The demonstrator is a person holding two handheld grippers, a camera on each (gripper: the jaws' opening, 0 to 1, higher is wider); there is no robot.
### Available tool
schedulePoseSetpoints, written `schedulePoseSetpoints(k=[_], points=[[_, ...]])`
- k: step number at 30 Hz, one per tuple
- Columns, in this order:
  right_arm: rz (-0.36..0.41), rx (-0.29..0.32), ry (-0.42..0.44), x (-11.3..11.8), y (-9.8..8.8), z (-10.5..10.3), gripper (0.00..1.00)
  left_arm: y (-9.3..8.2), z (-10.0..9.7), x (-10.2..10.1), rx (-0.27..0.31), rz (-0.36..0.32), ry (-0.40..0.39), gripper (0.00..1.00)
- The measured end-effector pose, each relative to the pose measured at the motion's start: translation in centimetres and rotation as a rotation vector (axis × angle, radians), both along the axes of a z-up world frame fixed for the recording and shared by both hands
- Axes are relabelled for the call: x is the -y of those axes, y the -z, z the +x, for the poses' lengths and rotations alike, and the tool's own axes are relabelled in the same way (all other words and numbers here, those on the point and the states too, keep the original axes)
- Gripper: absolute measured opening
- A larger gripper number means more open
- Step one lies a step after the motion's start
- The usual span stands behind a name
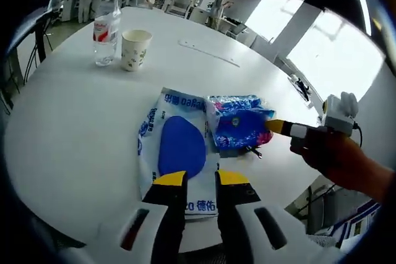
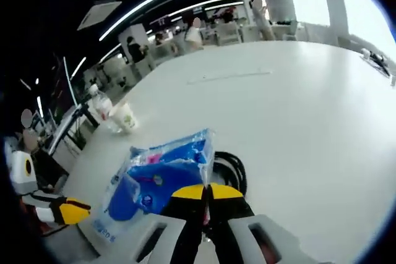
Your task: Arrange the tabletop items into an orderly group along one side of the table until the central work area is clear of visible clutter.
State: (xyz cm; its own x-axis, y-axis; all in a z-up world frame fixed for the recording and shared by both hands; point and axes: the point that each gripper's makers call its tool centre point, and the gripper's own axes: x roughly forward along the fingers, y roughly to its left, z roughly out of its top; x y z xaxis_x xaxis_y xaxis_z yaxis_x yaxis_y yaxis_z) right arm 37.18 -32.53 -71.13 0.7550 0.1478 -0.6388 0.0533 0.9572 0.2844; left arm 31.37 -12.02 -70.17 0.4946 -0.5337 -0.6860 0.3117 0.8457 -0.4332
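We take the flat wet-wipes pack [image 1: 176, 153] as our landmark: a white, soft plastic pouch with blue print and a smooth blue oval flap, lying flat on the round white table [image 1: 74, 122] near its close edge. Just beside the pack, on its far-right side and overlapping its edge, lies a crinkled, glossy blue snack bag [image 1: 238, 122] with pink markings. In the right gripper view the same bag [image 2: 170, 168] rises as a puckered, translucent-edged pouch, and a black looped cable [image 2: 232, 168] lies behind it.

The right gripper [image 2: 207, 197] has its yellow-tipped jaws pressed together on the near edge of the bag; in the left gripper view we see it [image 1: 277, 127] reaching the bag from the right, held by a hand [image 1: 337, 156].

The left gripper [image 1: 201, 178] sits over the near end of the pack, its yellow-tipped jaws apart with a narrow gap between them, gripping nothing.

Well beyond the pack, toward the far-left rim, stand a clear, ribbed plastic water bottle [image 1: 106, 32] with a red label and, just beside it, a tapered paper cup [image 1: 135, 49] with a leaf print. A thin pale strip [image 1: 209, 54] lies flat farther across the table.
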Motion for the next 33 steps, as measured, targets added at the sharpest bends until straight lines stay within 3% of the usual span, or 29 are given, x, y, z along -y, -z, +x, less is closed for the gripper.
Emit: schedulePoseSetpoints(k=[14,33], points=[[-0.009,0.007,0.084,5.8,0.3,4.3,0.00,0.4,-0.6,-1.7,-0.025,-0.001,-0.073,0.16],[-0.016,-0.026,0.106,8.1,1.0,6.8,0.00,0.5,-1.2,-2.5,-0.040,0.003,-0.125,0.17]])
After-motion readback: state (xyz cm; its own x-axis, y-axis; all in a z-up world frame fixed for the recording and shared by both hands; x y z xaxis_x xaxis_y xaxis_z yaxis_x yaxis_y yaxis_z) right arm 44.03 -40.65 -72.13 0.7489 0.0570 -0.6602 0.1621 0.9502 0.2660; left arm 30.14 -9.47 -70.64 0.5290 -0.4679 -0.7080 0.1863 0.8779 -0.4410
